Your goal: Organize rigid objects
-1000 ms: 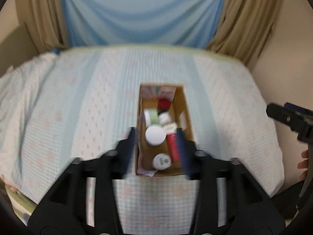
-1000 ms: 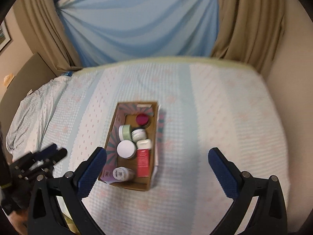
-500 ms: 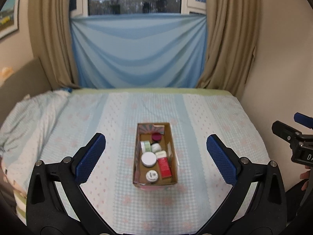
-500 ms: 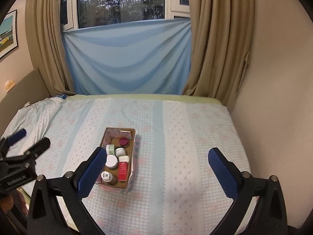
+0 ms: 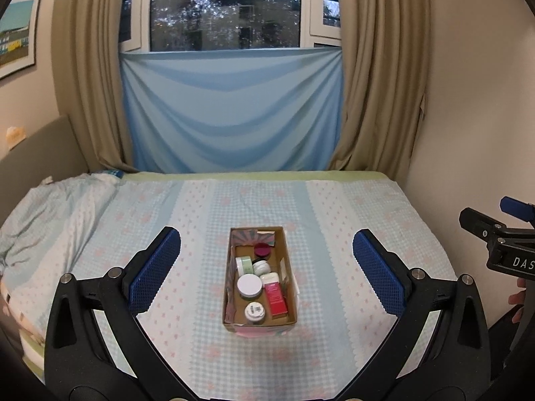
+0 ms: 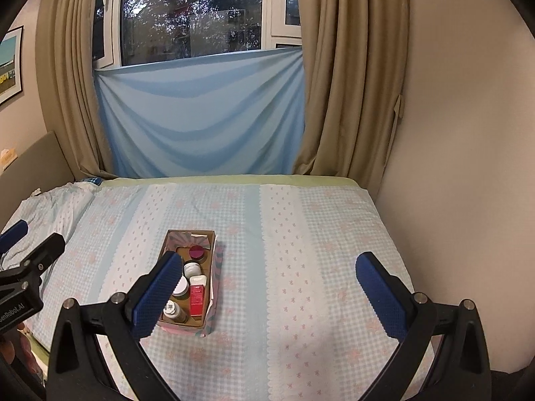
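A small cardboard box [image 5: 291,287] stands on the bed, holding several jars and a red carton [image 5: 276,298]. A white-lidded jar [image 5: 249,284], a green jar [image 5: 244,264] and a dark red lid [image 5: 262,250] lie inside. My left gripper [image 5: 266,272] is open and empty, held back above the box. My right gripper [image 6: 267,290] is open and empty; the box [image 6: 206,325] sits behind its left finger [image 6: 157,295]. Each gripper shows at the edge of the other's view.
The bed [image 5: 334,207] has a light blue checked cover, with rumpled bedding [image 5: 50,207] at the left. A wall [image 6: 468,133] runs along the bed's right side. Curtains and a blue cloth [image 5: 230,110] hang over the window behind.
Both grippers have pulled back and tilted up from the box, which now looks smaller and farther. The left gripper's jaws have opened wide from around the box.
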Action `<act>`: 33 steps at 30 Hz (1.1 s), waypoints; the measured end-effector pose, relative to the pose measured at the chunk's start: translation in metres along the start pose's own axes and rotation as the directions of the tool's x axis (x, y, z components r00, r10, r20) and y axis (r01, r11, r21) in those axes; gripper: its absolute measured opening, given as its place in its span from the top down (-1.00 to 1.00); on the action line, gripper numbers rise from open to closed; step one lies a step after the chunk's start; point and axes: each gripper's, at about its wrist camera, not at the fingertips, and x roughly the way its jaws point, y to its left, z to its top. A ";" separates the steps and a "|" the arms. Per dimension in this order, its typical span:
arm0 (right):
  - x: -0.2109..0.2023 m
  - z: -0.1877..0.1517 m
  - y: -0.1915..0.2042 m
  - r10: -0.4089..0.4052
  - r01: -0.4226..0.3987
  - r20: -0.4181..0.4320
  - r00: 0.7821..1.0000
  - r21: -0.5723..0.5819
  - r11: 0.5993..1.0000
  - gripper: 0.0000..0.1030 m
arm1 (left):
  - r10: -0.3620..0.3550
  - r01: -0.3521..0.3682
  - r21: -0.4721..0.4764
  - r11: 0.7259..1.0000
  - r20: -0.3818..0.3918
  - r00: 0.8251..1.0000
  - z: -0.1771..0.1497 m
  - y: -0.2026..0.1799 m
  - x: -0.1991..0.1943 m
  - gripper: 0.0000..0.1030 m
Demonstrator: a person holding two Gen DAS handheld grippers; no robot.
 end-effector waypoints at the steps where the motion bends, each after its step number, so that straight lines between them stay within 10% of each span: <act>1: -0.001 0.000 0.000 0.000 0.000 0.002 1.000 0.001 1.000 -1.00 | 0.002 -0.002 0.006 1.000 0.002 1.000 0.000 -0.001 -0.001 -0.99; 33: 0.000 -0.003 -0.006 0.008 -0.009 0.009 1.000 0.019 1.000 -1.00 | 0.033 -0.033 0.039 0.999 0.011 0.999 -0.002 -0.011 -0.007 -0.99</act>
